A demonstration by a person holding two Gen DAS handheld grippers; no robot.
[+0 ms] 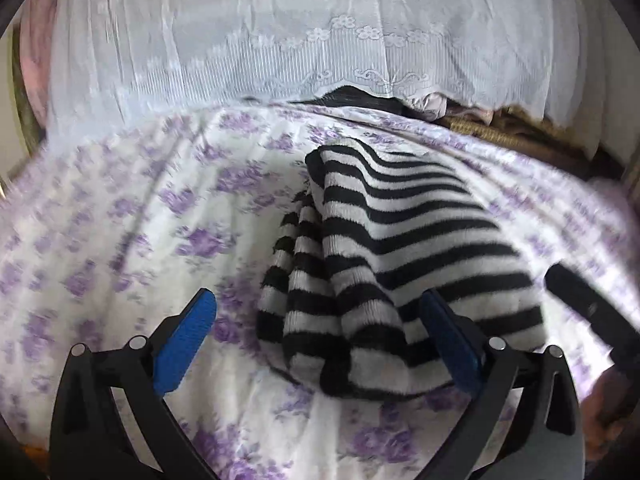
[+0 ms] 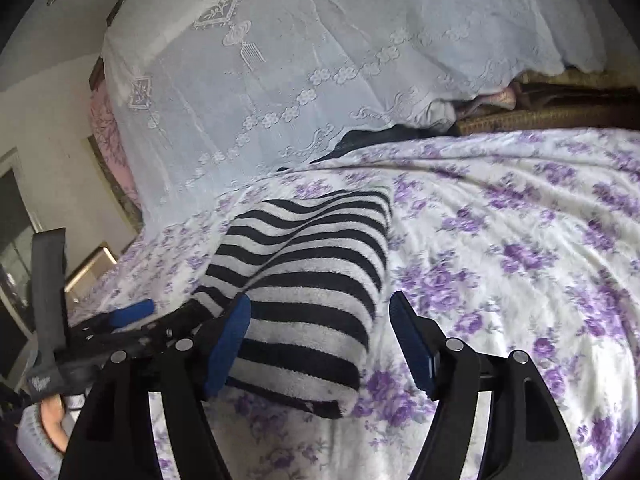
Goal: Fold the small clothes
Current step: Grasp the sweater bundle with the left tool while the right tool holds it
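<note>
A black-and-white striped knit garment [image 1: 400, 240] lies folded on the floral bedsheet [image 1: 120, 240]. My left gripper [image 1: 316, 328] stands open over its near left edge. The right blue pad [image 1: 448, 340] rests against the cloth and the left pad [image 1: 188, 340] is over bare sheet. In the right wrist view my right gripper [image 2: 320, 344] is open around the near right corner of the garment [image 2: 304, 280]. Its left pad [image 2: 228, 344] overlaps the cloth, and its right pad [image 2: 412, 344] stands apart over the sheet. Neither gripper pinches anything.
A white lace cover [image 1: 280, 40] drapes a tall pile at the back of the bed. A dark cloth [image 1: 352, 98] and a wicker basket [image 2: 540, 120] show under its hem. A hand [image 2: 52, 412] holds the left gripper at the left edge.
</note>
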